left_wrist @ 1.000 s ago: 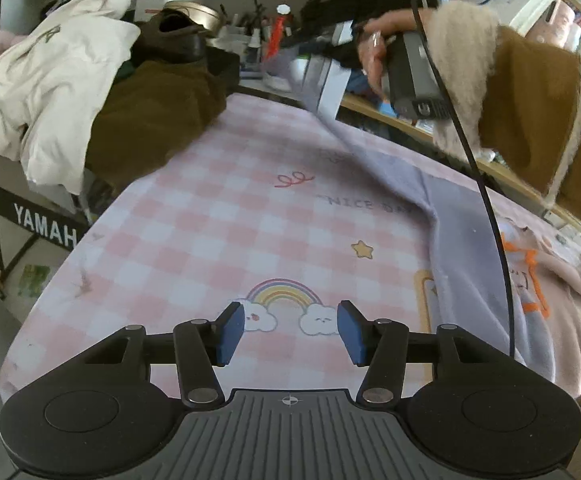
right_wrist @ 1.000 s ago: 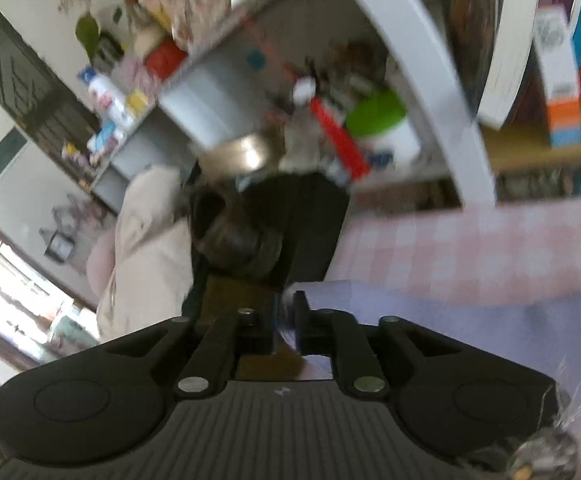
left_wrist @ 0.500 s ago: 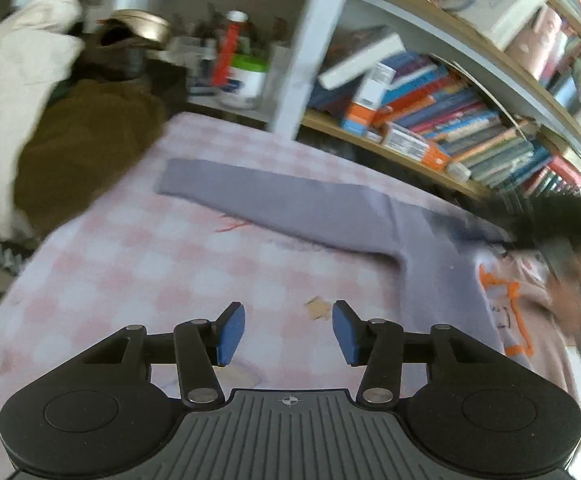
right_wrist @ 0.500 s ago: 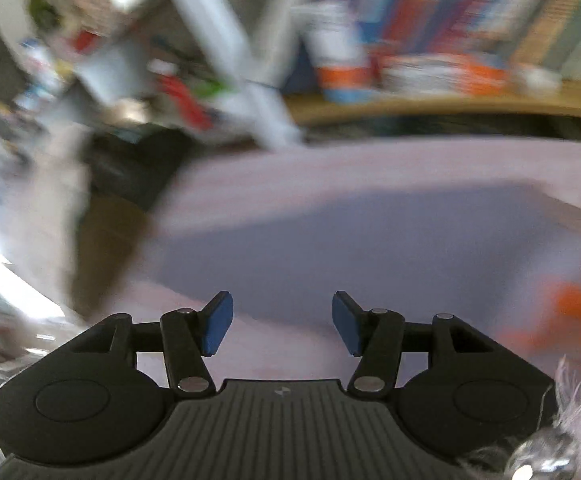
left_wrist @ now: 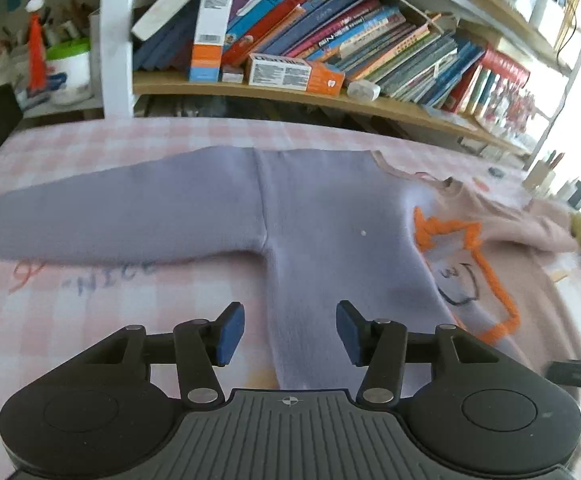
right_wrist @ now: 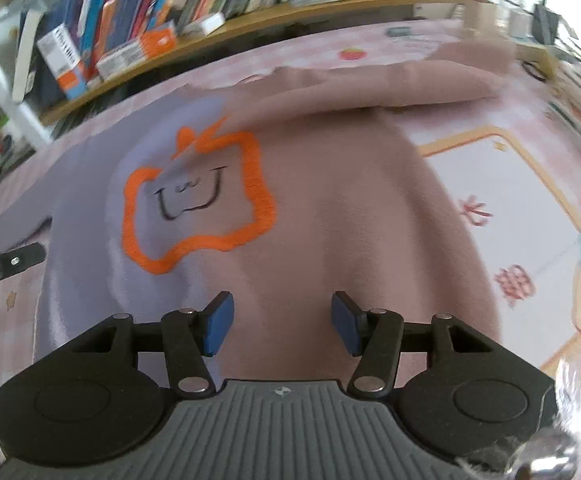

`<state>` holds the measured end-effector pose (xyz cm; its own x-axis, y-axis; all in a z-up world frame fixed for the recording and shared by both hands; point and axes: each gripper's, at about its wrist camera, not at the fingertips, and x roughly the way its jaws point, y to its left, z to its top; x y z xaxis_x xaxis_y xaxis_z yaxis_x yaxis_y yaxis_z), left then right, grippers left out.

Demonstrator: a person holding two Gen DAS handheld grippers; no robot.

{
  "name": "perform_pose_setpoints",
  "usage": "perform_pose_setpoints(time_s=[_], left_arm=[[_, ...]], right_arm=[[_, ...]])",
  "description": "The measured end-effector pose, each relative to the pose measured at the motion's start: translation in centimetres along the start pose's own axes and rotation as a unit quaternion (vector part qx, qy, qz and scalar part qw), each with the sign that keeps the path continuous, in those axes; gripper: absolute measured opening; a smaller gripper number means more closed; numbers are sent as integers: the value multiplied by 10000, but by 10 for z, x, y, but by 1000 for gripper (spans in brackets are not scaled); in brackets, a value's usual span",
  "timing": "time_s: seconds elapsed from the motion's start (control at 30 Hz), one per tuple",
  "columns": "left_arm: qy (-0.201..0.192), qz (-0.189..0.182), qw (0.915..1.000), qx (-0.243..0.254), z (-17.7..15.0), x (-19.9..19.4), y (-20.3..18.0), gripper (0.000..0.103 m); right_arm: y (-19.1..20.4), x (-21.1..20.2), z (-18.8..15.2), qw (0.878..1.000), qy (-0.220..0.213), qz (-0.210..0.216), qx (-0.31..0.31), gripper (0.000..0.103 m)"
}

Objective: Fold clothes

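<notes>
A two-tone sweater (left_wrist: pixel 322 216), lilac on the left half and dusty pink on the right with an orange-outlined face patch (right_wrist: pixel 198 204), lies flat on the pink checked tablecloth (left_wrist: pixel 70 304). Its lilac sleeve (left_wrist: pixel 110 216) stretches out to the left; the pink sleeve (right_wrist: pixel 390 80) lies across the top right. My left gripper (left_wrist: pixel 290 330) is open and empty, just above the lilac side near the hem. My right gripper (right_wrist: pixel 278 326) is open and empty over the pink lower body.
A bookshelf (left_wrist: pixel 330 56) full of books and boxes runs along the table's far edge. A white tub and bottles (left_wrist: pixel 66 72) stand at the far left. The other gripper's edge (right_wrist: pixel 6 262) shows at the left of the right wrist view.
The right gripper has let go of the lilac sleeve, which now lies flat, and swung right over the pink body. The left gripper has moved right onto the lilac side.
</notes>
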<state>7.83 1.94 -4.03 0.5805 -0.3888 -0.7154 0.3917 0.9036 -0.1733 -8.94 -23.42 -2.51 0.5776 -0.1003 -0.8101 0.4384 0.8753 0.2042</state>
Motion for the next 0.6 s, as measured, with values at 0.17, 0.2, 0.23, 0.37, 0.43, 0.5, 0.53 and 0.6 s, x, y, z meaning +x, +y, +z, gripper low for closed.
perform_pose_setpoints(time_s=[0.17, 0.2, 0.23, 0.37, 0.43, 0.5, 0.53, 0.6], left_arm=[[144, 122, 9998, 71, 2, 15, -7, 42], [172, 171, 9997, 62, 1, 16, -7, 41], [198, 221, 9995, 52, 0, 17, -8, 41], [28, 462, 9989, -30, -1, 4, -14, 42], [-174, 448, 9988, 5, -2, -9, -23, 43], [-361, 348, 9987, 75, -5, -23, -36, 43], [-389, 287, 9988, 117, -7, -27, -44, 44], [-405, 179, 9989, 180, -15, -34, -60, 44]], right_arm=[[-20, -16, 19, 9991, -373, -182, -28, 52], [-25, -16, 27, 9988, -448, -177, -39, 52], [-30, -16, 37, 9985, -522, -156, -62, 52], [-55, -9, 86, 9965, -718, 4, -422, 52], [-66, -1, 116, 9944, -700, 2, -786, 52], [-76, 10, 143, 9915, -634, 52, -1135, 52], [-81, 17, 156, 9898, -588, 116, -1290, 52], [-88, 33, 181, 9864, -459, 331, -1545, 52]])
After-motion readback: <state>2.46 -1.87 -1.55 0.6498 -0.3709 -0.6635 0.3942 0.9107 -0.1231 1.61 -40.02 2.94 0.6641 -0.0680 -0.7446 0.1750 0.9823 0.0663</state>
